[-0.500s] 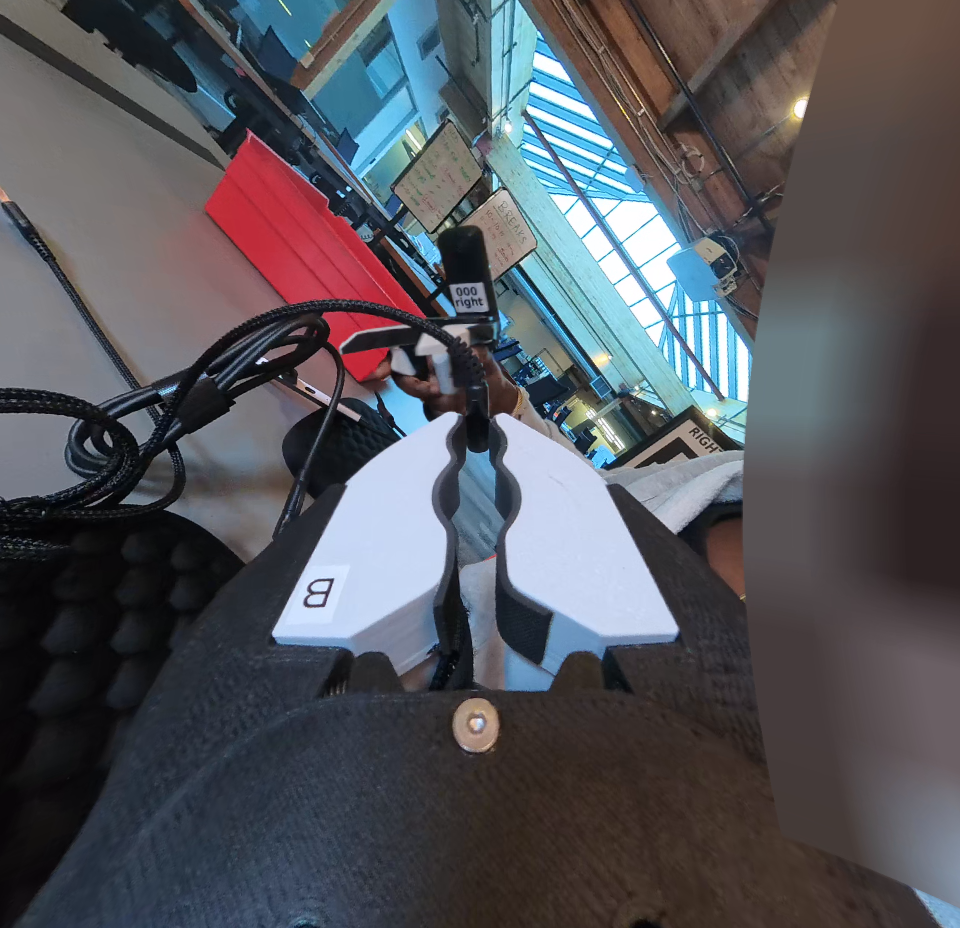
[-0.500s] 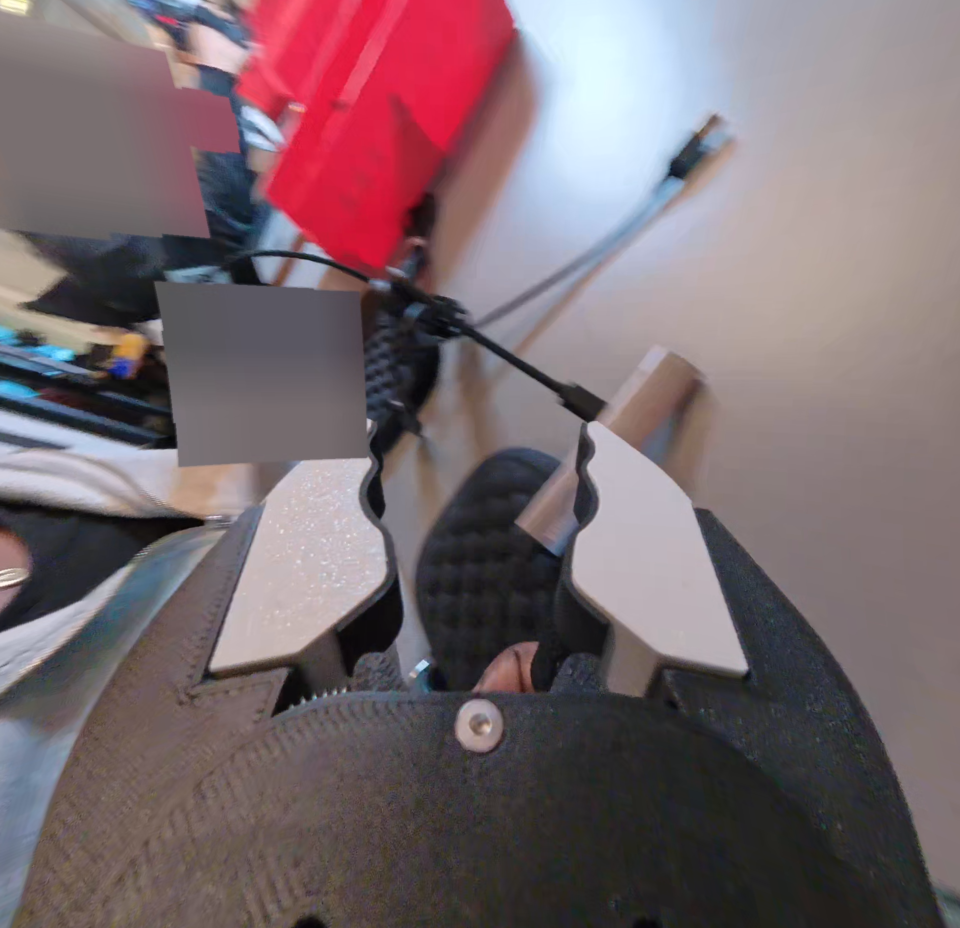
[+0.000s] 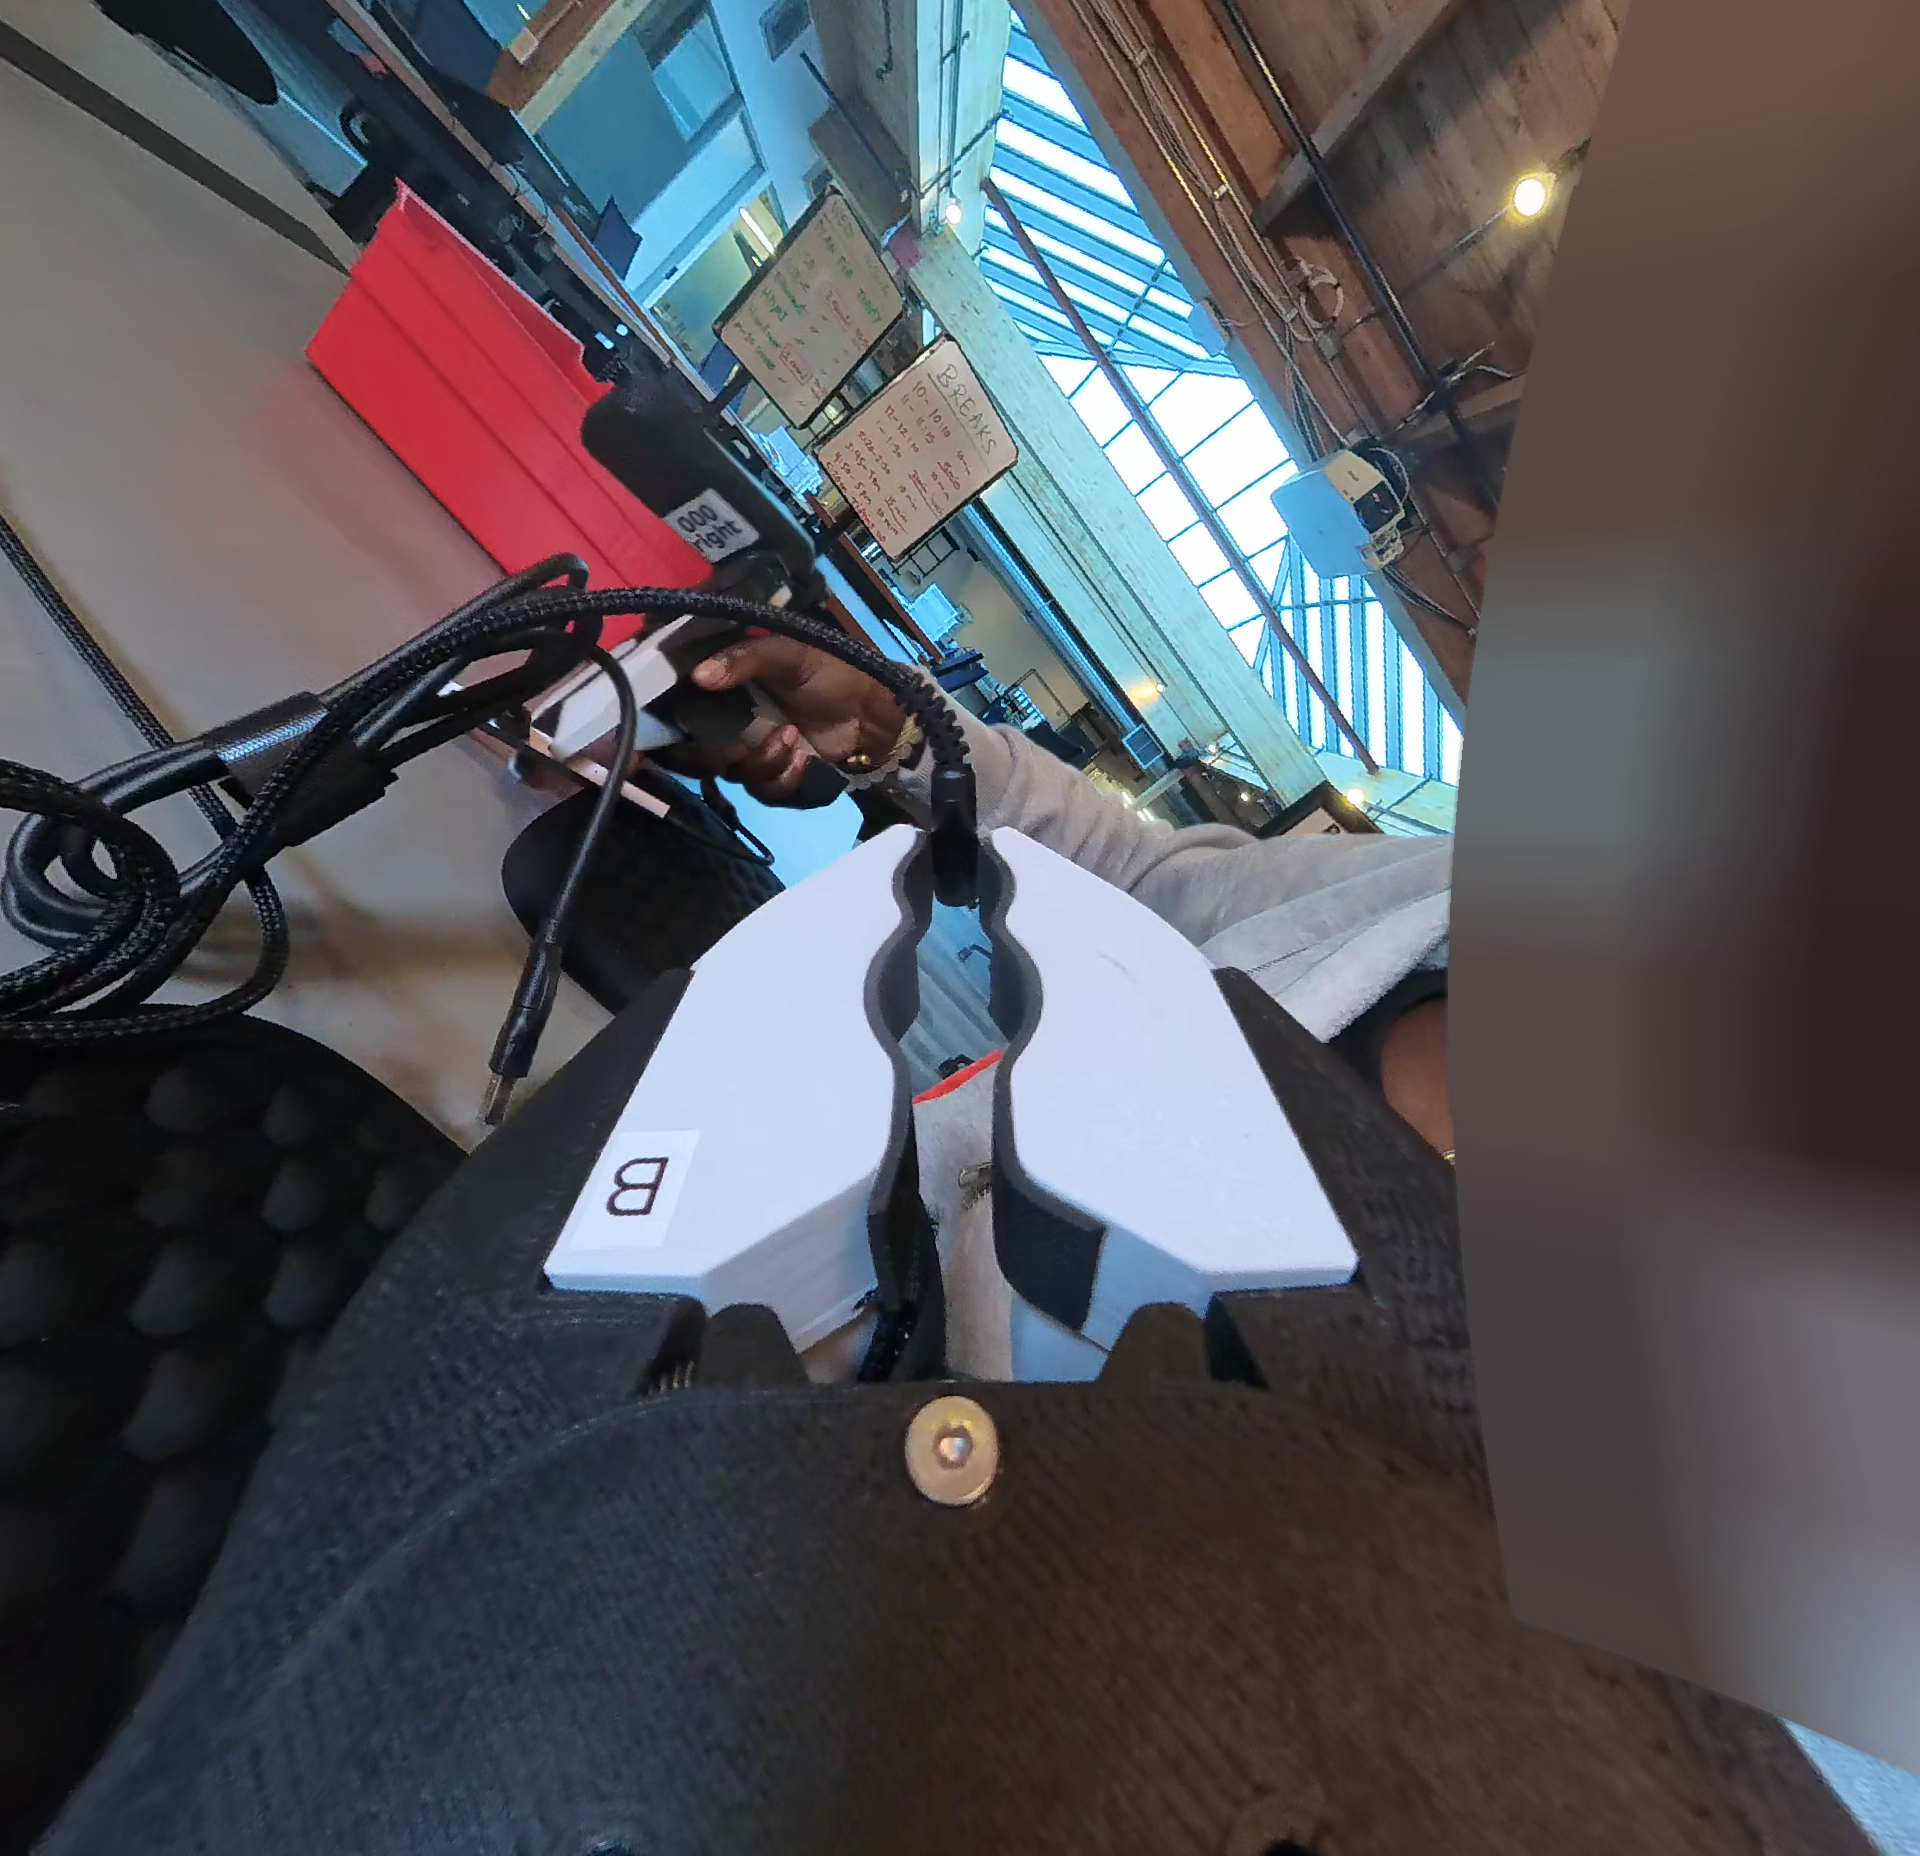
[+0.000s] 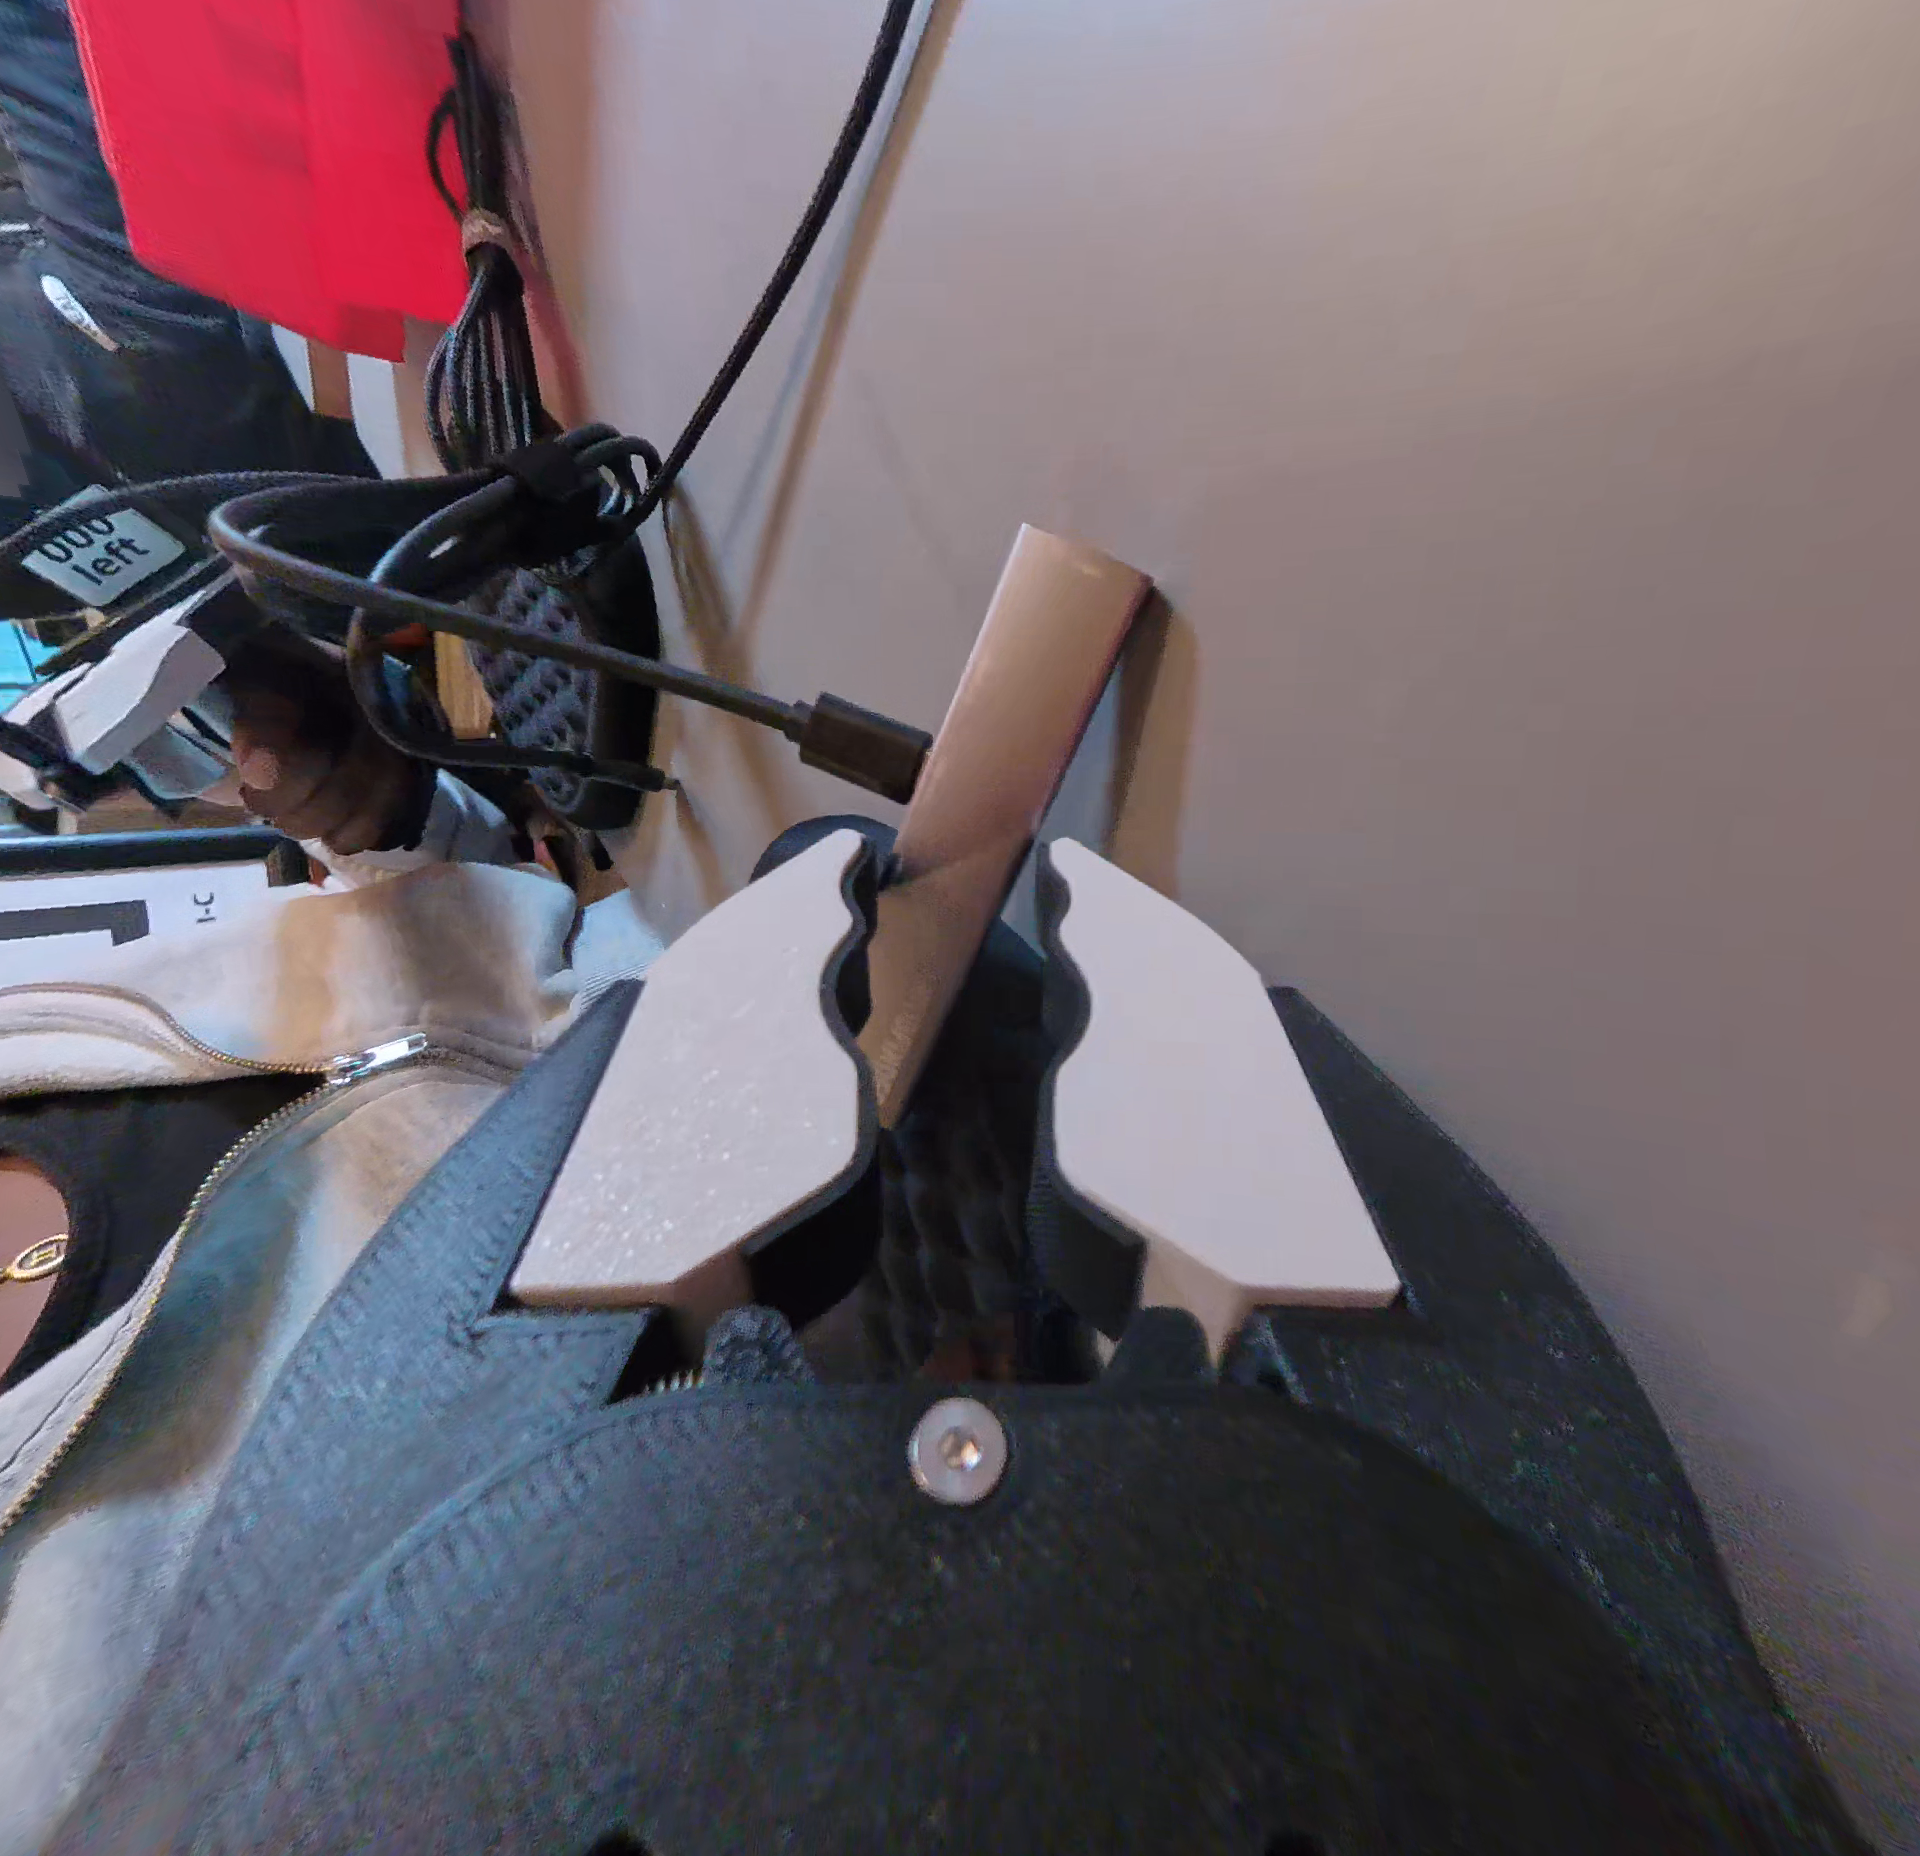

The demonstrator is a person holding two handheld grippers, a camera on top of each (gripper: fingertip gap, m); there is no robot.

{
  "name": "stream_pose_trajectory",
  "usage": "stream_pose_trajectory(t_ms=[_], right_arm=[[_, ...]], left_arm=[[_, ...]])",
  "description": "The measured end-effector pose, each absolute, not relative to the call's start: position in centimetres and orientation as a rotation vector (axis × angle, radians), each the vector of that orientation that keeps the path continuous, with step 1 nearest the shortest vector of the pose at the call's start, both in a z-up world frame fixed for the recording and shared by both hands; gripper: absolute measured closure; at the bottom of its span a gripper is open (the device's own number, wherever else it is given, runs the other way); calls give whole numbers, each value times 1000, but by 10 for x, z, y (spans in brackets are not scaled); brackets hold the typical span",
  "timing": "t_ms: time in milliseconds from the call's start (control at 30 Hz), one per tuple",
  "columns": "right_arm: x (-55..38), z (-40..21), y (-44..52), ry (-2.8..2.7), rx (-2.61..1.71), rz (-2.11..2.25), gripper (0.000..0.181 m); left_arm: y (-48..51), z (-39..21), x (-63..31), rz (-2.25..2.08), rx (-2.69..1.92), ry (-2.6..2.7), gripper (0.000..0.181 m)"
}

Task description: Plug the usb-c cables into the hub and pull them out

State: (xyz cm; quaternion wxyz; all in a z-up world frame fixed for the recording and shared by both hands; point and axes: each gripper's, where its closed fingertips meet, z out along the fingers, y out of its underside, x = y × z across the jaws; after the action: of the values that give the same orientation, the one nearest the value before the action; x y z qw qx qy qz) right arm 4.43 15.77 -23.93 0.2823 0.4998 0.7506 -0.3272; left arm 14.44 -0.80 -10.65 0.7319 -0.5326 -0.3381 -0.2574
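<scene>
The hub (image 4: pixel 1023 710) at frame centre looks like smooth brushed metal with a satin sheen. The cable (image 3: pixel 281 809) at left in the left wrist view wears rough braided cloth sheathing; the thinner cable (image 4: pixel 582 648) looks like smooth plastic. The left gripper (image 3: pixel 951 871) has matt, grainy white plastic fingers (image 3: pixel 769 1079) on a black ridged body. The table (image 4: pixel 1507 352) is smooth and matt.

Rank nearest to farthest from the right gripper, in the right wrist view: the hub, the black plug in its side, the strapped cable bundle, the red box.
From the right gripper:
1. Hub: between the fingers, tilted up and away.
2. Black plug: just ahead, in the hub's left side.
3. Cable bundle: farther, upper left.
4. Red box: farthest, top left.
</scene>
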Motion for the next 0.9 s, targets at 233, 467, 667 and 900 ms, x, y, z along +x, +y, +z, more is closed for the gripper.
stream_pose_trajectory(t_ms=[233, 467, 667, 900], right_arm=[[36, -228, 157, 2475, 1257, -949, 156], [81, -217, 168, 3209, 880, -744, 157], [92, -229, 173, 3296, 317, -685, 156], [89, -234, 174, 3210, -47, -523, 153]], left_arm=[[-12, -108, 143, -553, -1165, -745, 173], [-13, -110, 142, -561, -1153, -743, 173], [-9, -109, 145, -556, -1175, -731, 173], [-7, -112, 140, -566, -1180, -750, 173]])
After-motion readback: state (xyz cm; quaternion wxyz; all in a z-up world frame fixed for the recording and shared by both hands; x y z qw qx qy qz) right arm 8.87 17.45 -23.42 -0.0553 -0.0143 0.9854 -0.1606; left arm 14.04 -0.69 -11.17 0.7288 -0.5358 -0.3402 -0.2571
